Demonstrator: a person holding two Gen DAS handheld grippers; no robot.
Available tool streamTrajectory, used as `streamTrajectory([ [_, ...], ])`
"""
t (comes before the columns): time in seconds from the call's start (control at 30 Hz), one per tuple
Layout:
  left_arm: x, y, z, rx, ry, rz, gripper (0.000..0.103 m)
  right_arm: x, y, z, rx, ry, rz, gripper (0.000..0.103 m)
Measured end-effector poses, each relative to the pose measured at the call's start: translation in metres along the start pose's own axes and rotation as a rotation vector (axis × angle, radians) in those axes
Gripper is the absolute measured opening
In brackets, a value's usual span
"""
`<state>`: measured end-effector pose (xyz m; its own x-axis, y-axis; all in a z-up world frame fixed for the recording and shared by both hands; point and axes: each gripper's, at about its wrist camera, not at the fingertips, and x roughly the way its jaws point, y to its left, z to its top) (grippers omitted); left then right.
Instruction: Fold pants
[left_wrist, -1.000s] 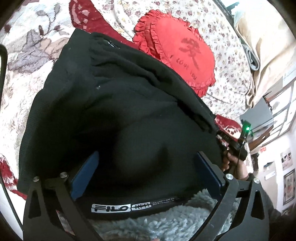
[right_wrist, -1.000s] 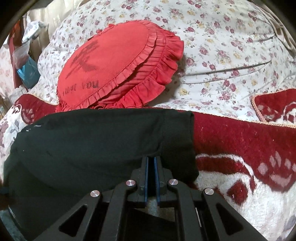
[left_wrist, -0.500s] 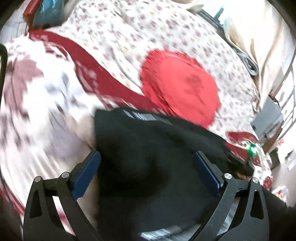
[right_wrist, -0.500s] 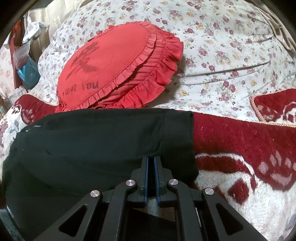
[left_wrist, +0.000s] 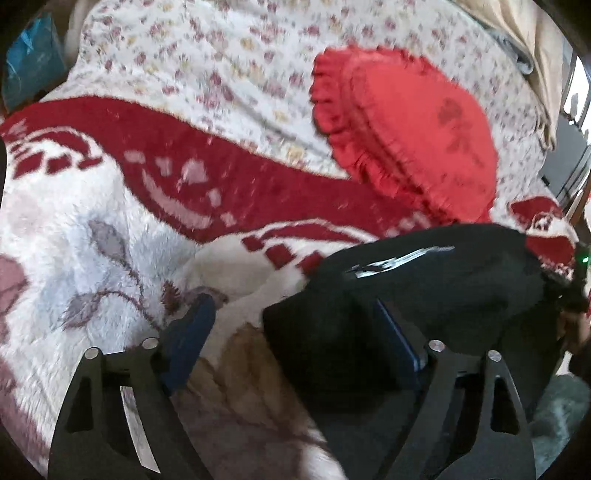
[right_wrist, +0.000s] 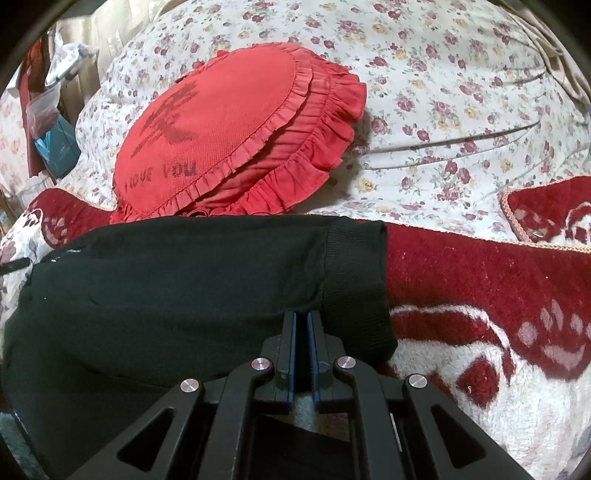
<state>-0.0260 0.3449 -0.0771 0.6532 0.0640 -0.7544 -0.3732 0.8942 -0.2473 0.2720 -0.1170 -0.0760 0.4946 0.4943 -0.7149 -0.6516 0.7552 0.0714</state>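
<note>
1. The left tongs (left_wrist: 291, 332) fill the bottom of the left wrist view, angled down at the bed. Their jaws stand wide apart and have just been closing a little. The left blue pad (left_wrist: 190, 332) hangs over bare blanket, while the right pad lies against the edge of the black pants (left_wrist: 424, 295), which it does not clamp (the frame is motion-blurred, so contact there is hard to judge).

2. The right tongs (right_wrist: 302, 350) sit at the bottom centre of the right wrist view, also angled down. They are clenched, with only a thin slit between the pads, and the tips rest at the near edge of the pants (right_wrist: 184, 288). Whether cloth is pinched I cannot tell.

3. In the right wrist view the pants lie folded across the centre and left, on a red and white fleece blanket (right_wrist: 498, 295). The ribbed cuff (right_wrist: 354, 280) forms the straight right edge of the bundle.

4. The blanket to the right of the cuff is open. In the left wrist view the whole left half is open blanket (left_wrist: 92, 240) too.

5. A red frilled cushion (right_wrist: 229, 125) lies just behind the pants, on a floral quilt (right_wrist: 461, 92).

6. The cushion reads "YOU" after some fainter letters. A white printed strip (left_wrist: 399, 258) on the pants is too blurred to read.
</note>
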Motion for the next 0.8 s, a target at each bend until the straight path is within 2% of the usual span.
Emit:
streamTrajectory([
  [0.1,0.011,0.011,0.000,-0.014,0.003,-0.007,0.080,0.000,-0.001,0.000,0.004,0.001,0.006,0.005],
  [0.17,0.017,0.017,0.001,-0.046,0.021,-0.071,0.073,0.000,-0.002,0.000,0.008,0.001,0.011,0.005],
  [0.23,0.021,0.016,0.002,-0.041,0.040,-0.095,0.058,0.001,-0.002,0.000,0.012,0.001,0.015,0.005],
  [0.4,0.022,0.012,0.004,-0.041,0.054,-0.146,0.033,0.001,-0.003,0.000,0.012,0.001,0.015,0.005],
  [0.6,0.005,0.002,0.002,-0.004,0.019,-0.109,0.009,0.001,-0.002,0.000,0.012,0.001,0.015,0.005],
  [0.8,-0.030,-0.011,0.010,0.036,-0.034,-0.009,0.008,0.001,-0.006,0.002,0.035,0.016,0.040,0.005],
])
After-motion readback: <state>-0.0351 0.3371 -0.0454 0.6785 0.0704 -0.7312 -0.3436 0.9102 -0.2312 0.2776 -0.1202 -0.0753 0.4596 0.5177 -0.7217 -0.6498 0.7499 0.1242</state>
